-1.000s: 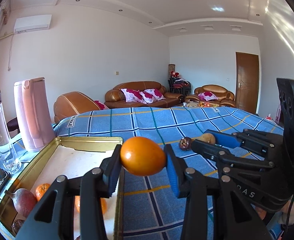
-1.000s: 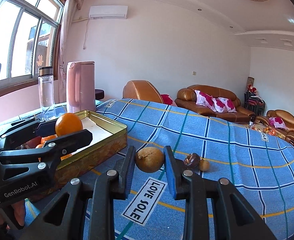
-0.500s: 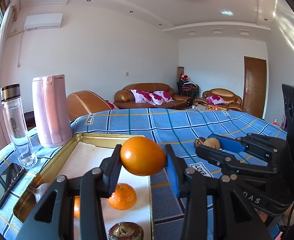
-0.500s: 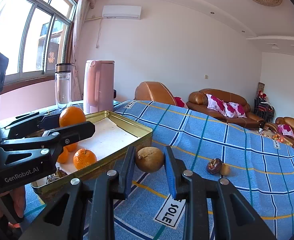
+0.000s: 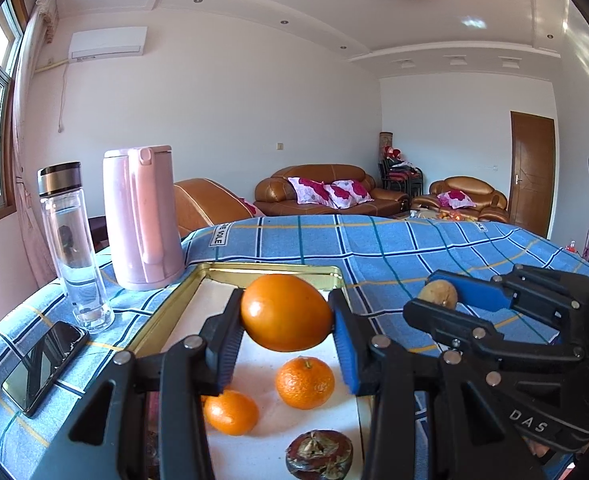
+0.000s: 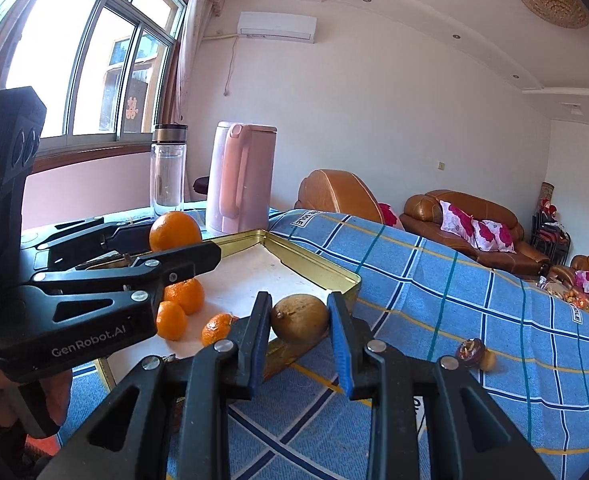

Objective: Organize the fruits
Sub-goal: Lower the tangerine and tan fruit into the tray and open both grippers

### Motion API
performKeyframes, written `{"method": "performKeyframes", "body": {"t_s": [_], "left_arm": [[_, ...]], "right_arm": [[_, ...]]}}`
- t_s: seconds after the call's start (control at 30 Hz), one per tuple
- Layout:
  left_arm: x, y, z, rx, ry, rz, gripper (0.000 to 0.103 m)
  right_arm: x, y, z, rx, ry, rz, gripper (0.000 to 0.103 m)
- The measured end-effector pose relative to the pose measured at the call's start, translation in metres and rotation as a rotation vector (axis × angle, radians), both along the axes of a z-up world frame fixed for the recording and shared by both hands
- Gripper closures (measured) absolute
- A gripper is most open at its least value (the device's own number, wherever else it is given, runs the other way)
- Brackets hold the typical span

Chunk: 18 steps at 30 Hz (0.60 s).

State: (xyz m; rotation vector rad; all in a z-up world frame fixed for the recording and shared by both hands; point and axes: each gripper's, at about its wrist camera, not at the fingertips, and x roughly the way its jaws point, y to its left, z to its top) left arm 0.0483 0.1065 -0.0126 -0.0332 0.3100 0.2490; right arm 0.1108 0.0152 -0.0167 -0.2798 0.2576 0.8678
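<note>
- The large orange (image 5: 286,312) is sitting clamped between the pads of the left gripper (image 5: 287,326), in the air above the gold tray (image 5: 266,269).
- The brown round fruit (image 6: 300,317) is being squeezed by the right gripper (image 6: 300,332), over the tray's near edge.
- Smaller oranges (image 5: 305,382) and a dark fruit (image 5: 319,454), perhaps a mangosteen, are lying in the tray.
- The pink kettle (image 5: 140,216), the clear bottle (image 5: 72,246) and the phone (image 5: 44,366) are resting beside the tray on the blue checked cloth (image 5: 414,248).
</note>
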Motion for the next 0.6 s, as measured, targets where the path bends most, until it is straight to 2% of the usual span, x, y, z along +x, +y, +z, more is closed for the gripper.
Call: {"method": "performKeyframes", "body": {"t_s": [0.6], "left_arm": [[-0.009,0.031,-0.014,-0.022,0.052,0.071,0.06]], "right_arm": [[-0.014,0.044,-0.005,-0.049,0.015,0.093,0.072]]}}
